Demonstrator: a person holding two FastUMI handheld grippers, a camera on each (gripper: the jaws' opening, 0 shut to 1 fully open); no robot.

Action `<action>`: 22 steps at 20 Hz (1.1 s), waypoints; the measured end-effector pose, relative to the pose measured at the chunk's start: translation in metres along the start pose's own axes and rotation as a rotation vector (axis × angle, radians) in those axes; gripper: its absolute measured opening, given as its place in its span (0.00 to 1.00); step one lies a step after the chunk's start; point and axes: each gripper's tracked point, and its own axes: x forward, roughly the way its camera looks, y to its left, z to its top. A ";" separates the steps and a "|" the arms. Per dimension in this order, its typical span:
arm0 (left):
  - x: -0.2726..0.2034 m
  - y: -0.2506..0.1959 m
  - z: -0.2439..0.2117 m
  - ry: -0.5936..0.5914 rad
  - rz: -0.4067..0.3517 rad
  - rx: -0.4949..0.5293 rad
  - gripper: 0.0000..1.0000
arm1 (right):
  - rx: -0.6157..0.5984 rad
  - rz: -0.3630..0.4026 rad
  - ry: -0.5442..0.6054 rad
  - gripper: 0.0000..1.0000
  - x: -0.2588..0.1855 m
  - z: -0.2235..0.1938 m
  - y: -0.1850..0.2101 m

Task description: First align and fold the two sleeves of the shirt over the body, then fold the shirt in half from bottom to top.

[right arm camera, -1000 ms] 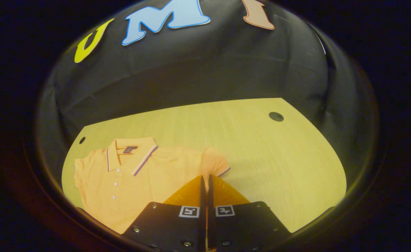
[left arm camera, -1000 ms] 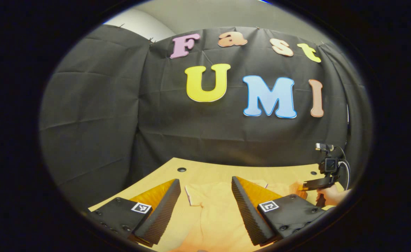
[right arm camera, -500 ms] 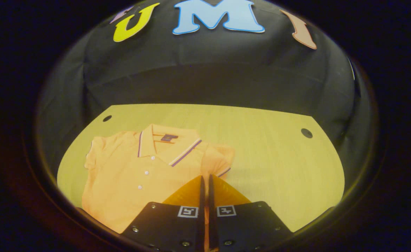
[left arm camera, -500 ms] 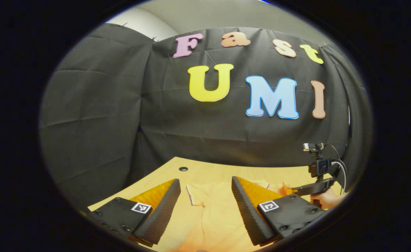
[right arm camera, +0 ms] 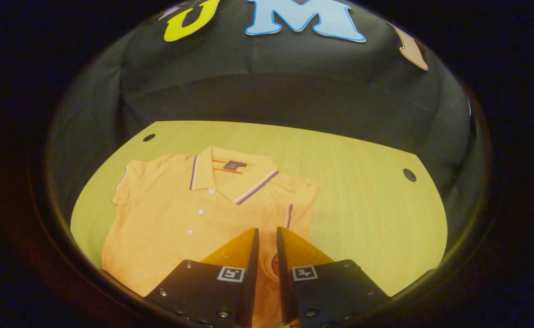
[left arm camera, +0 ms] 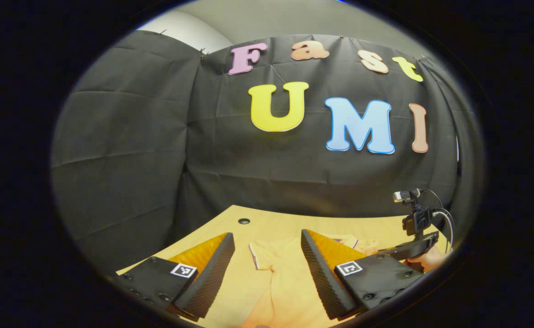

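An orange polo shirt with a purple-trimmed collar lies face up on the wooden table. Its right sleeve lies folded inward over the body, trim edge upright. My right gripper hovers just in front of that sleeve, its fingers a small gap apart and holding nothing. The left sleeve still lies spread out flat. In the left gripper view, my left gripper is wide open low over the shirt, with the left sleeve between its fingers. The right gripper shows farther off there, held by a hand.
The table has small round holes near its back corners. Bare wood stretches to the right of the shirt. The black cloth wall hangs close behind the table's far edge.
My right gripper carried the right sleeve inward over the body, then its fingers parted and let the sleeve go. My left gripper has stayed almost still, open.
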 end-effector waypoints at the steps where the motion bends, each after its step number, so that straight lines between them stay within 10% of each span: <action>1: 0.005 0.000 -0.001 -0.001 -0.008 -0.002 0.95 | 0.004 0.007 -0.005 0.27 -0.002 0.001 0.003; 2: 0.011 0.000 -0.002 0.004 -0.017 -0.004 0.95 | 0.008 -0.002 -0.010 0.51 -0.007 0.003 0.001; 8: 0.054 0.006 -0.022 0.043 -0.076 -0.010 0.95 | 0.006 -0.040 -0.114 0.96 -0.052 0.029 0.004; 22: 0.206 0.036 -0.130 0.252 -0.173 0.022 0.94 | 0.129 -0.160 -0.320 0.96 -0.197 0.058 0.042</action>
